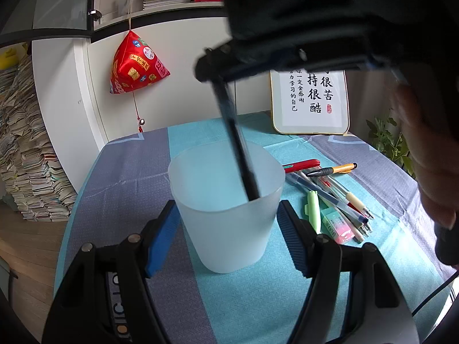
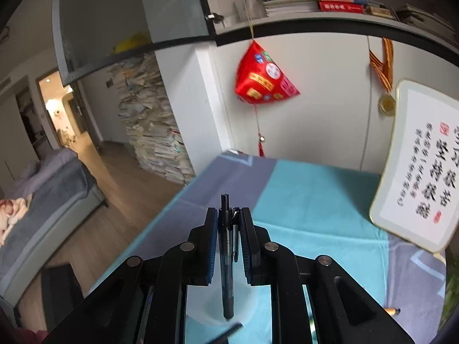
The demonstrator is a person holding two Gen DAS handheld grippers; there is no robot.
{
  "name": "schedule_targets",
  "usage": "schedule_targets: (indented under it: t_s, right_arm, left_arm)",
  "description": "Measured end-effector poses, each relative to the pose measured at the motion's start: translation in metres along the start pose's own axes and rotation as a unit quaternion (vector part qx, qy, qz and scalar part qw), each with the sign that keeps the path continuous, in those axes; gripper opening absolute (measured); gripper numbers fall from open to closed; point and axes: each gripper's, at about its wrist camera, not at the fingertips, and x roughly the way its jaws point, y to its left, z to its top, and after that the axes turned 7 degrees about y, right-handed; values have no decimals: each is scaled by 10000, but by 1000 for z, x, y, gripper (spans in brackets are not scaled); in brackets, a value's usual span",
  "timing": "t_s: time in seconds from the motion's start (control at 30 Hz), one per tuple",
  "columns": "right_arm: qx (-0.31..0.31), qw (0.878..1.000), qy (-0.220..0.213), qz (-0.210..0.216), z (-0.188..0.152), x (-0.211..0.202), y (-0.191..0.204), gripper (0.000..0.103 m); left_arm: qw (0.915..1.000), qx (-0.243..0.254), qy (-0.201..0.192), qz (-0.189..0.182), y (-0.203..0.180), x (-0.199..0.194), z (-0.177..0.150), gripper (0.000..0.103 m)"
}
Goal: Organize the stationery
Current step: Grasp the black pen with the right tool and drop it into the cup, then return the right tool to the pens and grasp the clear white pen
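A frosted plastic cup (image 1: pixel 229 229) stands on the blue and teal tablecloth (image 1: pixel 129 177). My left gripper (image 1: pixel 228 205) is shut on it, one blue pad against each side. My right gripper (image 1: pixel 218 66) hangs above the cup, shut on a dark pen (image 1: pixel 238 149) that slants down with its tip inside the cup, near the right wall. In the right wrist view the same pen (image 2: pixel 226 258) stands upright between the pads of the right gripper (image 2: pixel 228 215), clicker end up. Loose pens (image 1: pixel 332 189), a green highlighter (image 1: pixel 314 209) and a pastel eraser (image 1: pixel 337 226) lie right of the cup.
A framed calligraphy board (image 1: pixel 311 103) leans on the wall at the back of the table. A red pouch (image 1: pixel 137 66) hangs from the shelf. A person's hand (image 1: pixel 424 157) fills the right edge. A plant (image 1: pixel 387 140) stands behind it. The table's left edge drops to the floor.
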Motion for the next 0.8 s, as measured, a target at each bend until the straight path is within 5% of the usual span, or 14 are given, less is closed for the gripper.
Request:
schedule_targets:
  t_s: [0.4,0.5,0.63,0.8]
  right_arm:
    - [73,9993,367,-79,-16,-6,-8,17]
    - [156,9993,333,-78,-19,-24,-16,25]
    - [277,9973,390,-565,-28,-52,-40,29]
    - [1010,9786,977,-1506,-60,-64,-108,29]
  left_arm:
    - [10000,11,2,8,0,0,-1,68]
    - [10000,14,7,17,0,0,-1,68]
    - [10000,25,6,28,-1,0,-1,68]
    - [10000,44,2,42,-1,0,-2,68]
